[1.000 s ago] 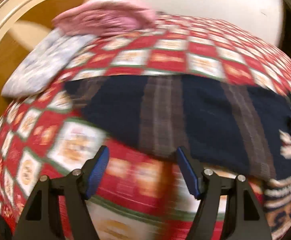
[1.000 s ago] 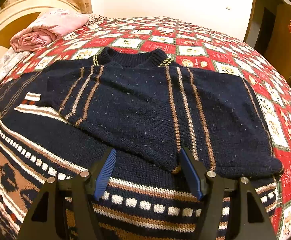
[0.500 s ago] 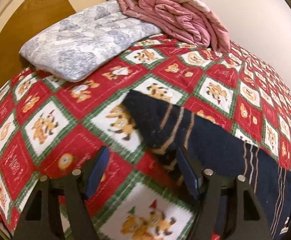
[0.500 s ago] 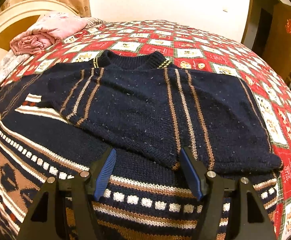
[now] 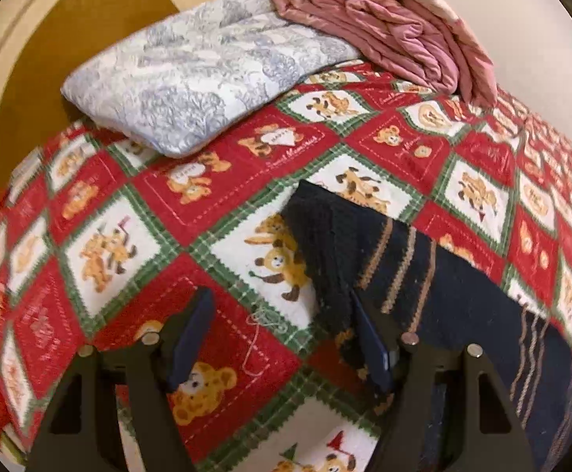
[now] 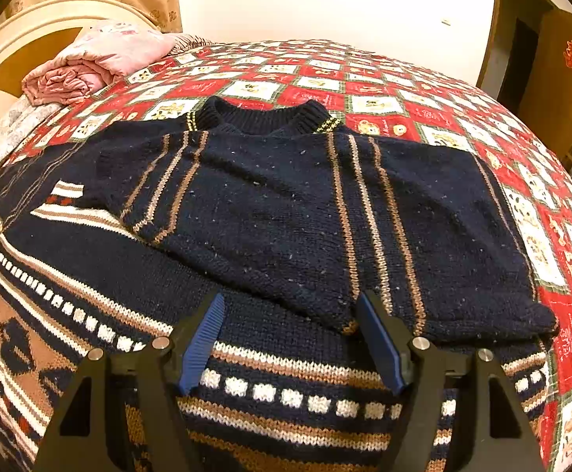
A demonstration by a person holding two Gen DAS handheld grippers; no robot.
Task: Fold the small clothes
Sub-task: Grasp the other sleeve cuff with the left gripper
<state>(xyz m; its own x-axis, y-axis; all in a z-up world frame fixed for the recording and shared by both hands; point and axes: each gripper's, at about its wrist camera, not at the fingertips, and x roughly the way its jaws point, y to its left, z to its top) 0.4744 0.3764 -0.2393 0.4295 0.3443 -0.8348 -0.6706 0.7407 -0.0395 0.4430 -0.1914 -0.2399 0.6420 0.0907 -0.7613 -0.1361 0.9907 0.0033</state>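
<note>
On red teddy-bear quilt (image 6: 368, 90), navy sweater (image 6: 286, 212), no legible writing, left hand-held gripper (image 5: 286, 338) and right hand-held gripper (image 6: 290, 338) apart.

Your left gripper (image 5: 282, 338) now sits over the sweater's sleeve cuff (image 5: 325, 244), seemingly not touching it; your right gripper (image 6: 292, 338) fingers have just been opening, nothing clamped.

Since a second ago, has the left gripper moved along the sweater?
Yes. The left gripper has swung from the sweater's body out to the sleeve cuff, toward the grey pillow by the headboard.
</note>
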